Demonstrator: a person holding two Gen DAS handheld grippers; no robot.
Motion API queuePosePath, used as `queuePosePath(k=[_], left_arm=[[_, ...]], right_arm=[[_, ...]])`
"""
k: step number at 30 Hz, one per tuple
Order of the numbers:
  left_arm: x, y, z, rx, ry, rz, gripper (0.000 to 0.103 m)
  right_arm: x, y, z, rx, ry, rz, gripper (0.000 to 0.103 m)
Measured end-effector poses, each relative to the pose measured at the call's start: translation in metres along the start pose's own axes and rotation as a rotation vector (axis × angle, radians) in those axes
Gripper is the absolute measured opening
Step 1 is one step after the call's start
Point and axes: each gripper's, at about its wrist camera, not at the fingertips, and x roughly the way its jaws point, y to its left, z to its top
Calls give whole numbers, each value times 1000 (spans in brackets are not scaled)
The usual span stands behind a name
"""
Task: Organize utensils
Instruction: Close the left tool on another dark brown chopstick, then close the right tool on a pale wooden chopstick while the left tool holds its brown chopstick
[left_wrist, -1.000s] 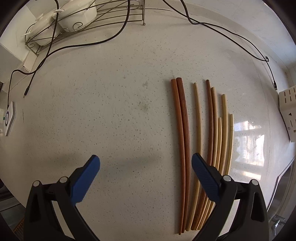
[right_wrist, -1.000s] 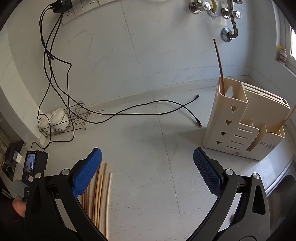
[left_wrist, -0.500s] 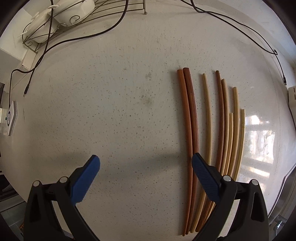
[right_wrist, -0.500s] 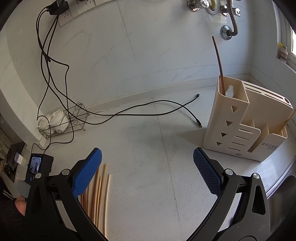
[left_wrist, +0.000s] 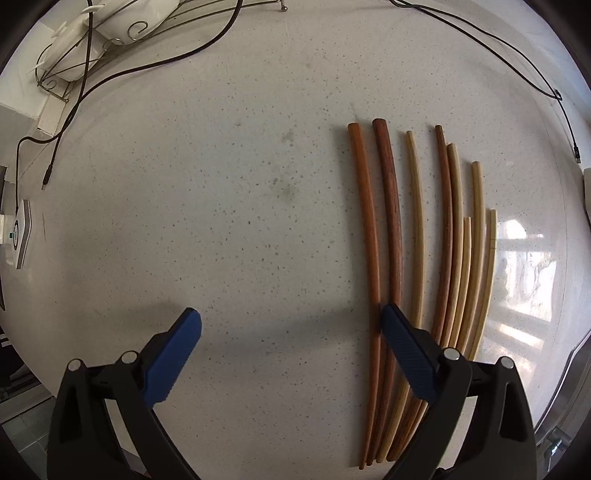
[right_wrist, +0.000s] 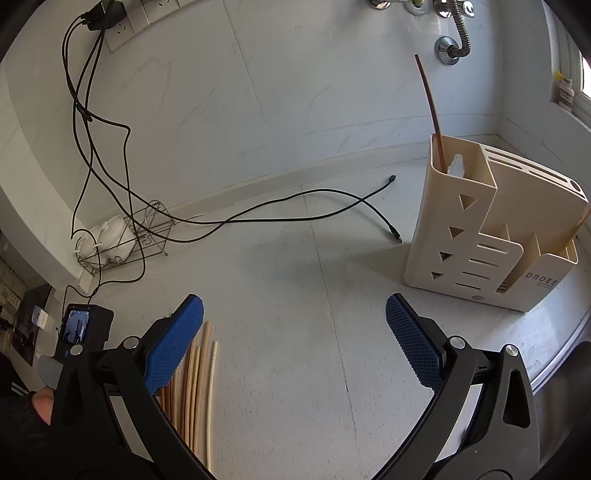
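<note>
Left wrist view: left gripper (left_wrist: 290, 323) spread wide, holding nothing, low over the speckled counter (left_wrist: 221, 203). Chopsticks (left_wrist: 417, 240) lie side by side in a loose row, thick ends pointing away from the camera, likely laid out for one-at-a-time picking. The gripper's right fingertip (left_wrist: 397, 325) overlaps the two reddish sticks at the row's left edge; contact cannot be told. Probably lining up on those first. Dish rack (left_wrist: 92, 40) and black cable (left_wrist: 147, 66) sit far beyond the row.

Right wrist view: right gripper (right_wrist: 293, 319) also spread, empty, aimed at bare counter. Chopsticks (right_wrist: 199, 387) sit behind its left finger. Cream utensil holder (right_wrist: 491, 236) stands well right of the chopsticks, one dark stick (right_wrist: 430, 99) upright in its tall compartment, a pale one (right_wrist: 576, 229) leaning in the low front compartment, so sorting looks started.
</note>
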Motion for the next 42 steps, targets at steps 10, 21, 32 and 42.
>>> queuePosePath(k=[10, 21, 32, 42], left_arm=[[-1, -2, -2, 23, 18, -68, 66], [-7, -12, -3, 62, 33, -67, 6], [-3, 22, -2, 52, 34, -144, 6], [-6, 25, -24, 54, -6, -128, 6]], right_arm=[[0, 2, 1, 1, 8, 8, 95], [26, 14, -3, 30, 166, 22, 95], [96, 64, -30, -77, 582, 75, 61], [158, 111, -57, -111, 866, 5, 38]])
